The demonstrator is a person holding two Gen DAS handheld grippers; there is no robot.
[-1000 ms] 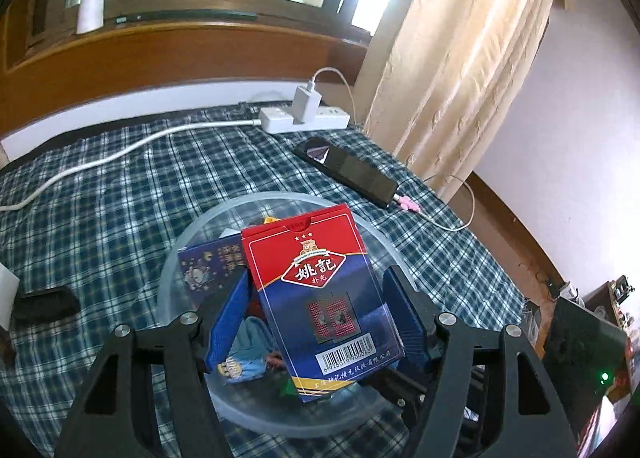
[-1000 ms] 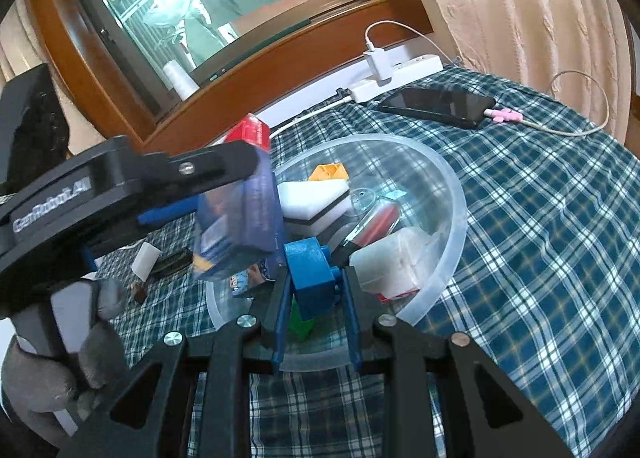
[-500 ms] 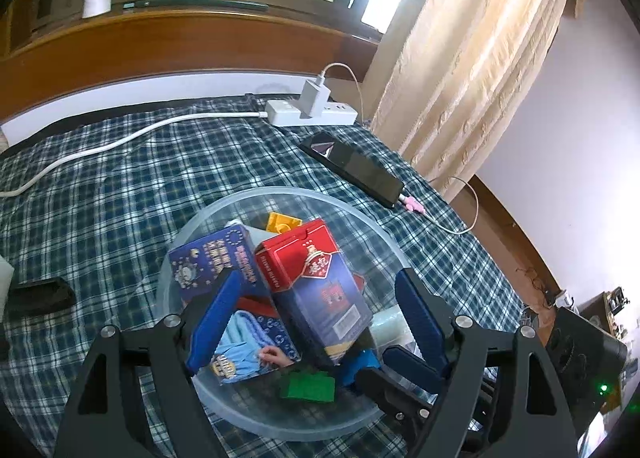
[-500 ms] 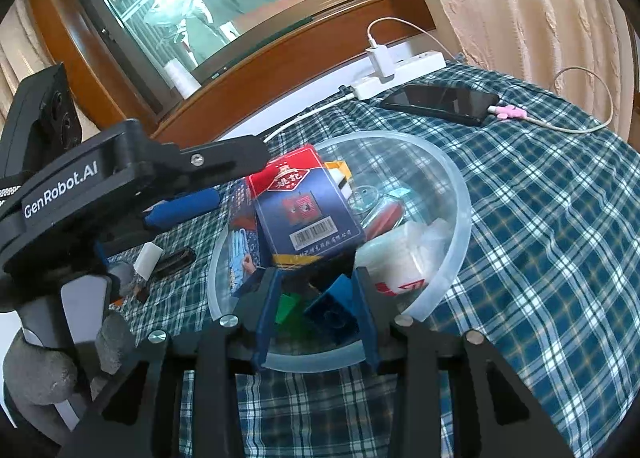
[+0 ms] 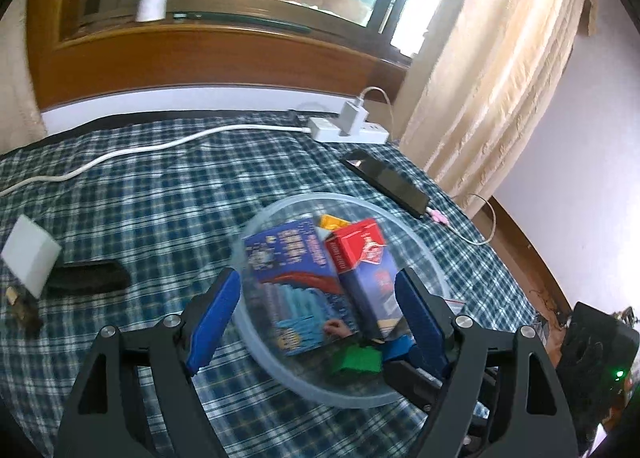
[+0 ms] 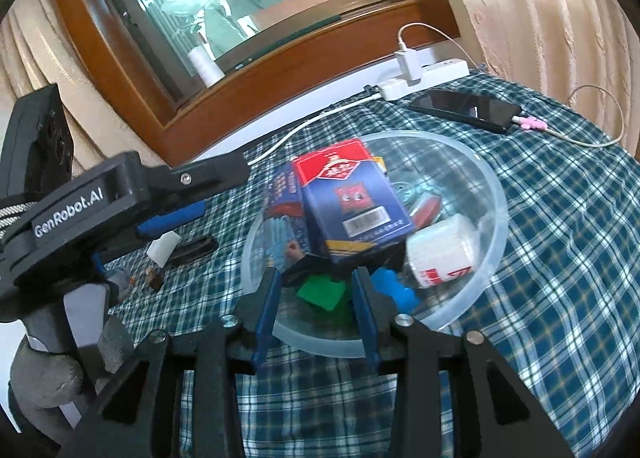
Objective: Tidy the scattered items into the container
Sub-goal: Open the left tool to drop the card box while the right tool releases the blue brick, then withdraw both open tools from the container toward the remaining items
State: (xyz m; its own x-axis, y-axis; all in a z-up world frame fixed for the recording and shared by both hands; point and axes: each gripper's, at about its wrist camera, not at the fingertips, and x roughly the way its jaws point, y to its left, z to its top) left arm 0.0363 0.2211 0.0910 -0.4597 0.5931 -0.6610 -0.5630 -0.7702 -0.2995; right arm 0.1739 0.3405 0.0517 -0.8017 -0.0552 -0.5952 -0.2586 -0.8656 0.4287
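A clear plastic bowl [image 5: 340, 196] [image 6: 500, 194] sits on the plaid cloth. In it lie a red-and-blue card box [image 5: 362, 258] [image 6: 352, 202], a blue cartoon box [image 5: 292, 258], a white jar [image 6: 444, 254], a green brick [image 6: 322, 292] and a blue brick [image 6: 394, 288]. My left gripper [image 5: 316, 278] stands open over the bowl's near-left rim, holding nothing. My right gripper [image 6: 316, 278] is open at the near rim, with the green brick just beyond its tips. Left of the bowl lie a white block [image 5: 30, 258] [image 6: 162, 248], a black item [image 5: 86, 276] and a small brown piece [image 5: 20, 308].
A white power strip [image 5: 348, 130] with a charger lies at the far edge below the wooden window sill. Its cord runs left. A black phone [image 5: 386, 182] on a pink-tipped cable lies right of the bowl, near the curtain. A grey-gloved hand [image 6: 40, 374] holds the left gripper.
The left gripper opened and let the red-and-blue card box drop into the bowl, then drew back leftward. The right gripper opened and released the blue brick into the bowl.
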